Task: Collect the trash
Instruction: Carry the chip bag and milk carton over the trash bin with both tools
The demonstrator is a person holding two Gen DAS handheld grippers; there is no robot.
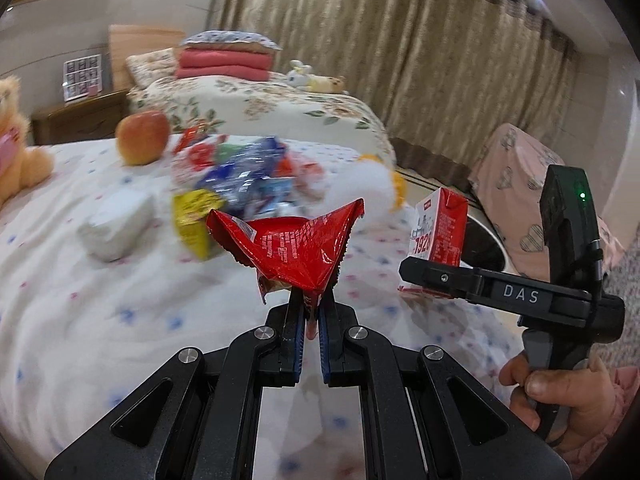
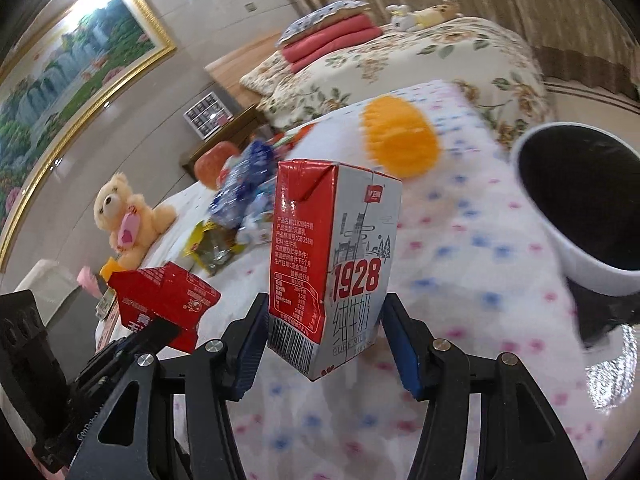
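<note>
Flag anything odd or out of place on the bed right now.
A heap of crumpled snack wrappers lies on the bedspread beside an apple, litter not bedding. The left gripper pinches a crumpled red wrapper; the right gripper holds a tilted milk carton. No spill visible.

Each camera sits just behind its own gripper and looks forward and down along the fingers over the bed (image 1: pixel 100 300). The left view faces the curtains (image 1: pixel 400 60); the right faces the painting (image 2: pixel 72 80) (more tilted). Both share the wrapper pile (image 1: pixel 240 176), apple (image 1: pixel 143 137) and milk carton (image 2: pixel 340 264).
</note>
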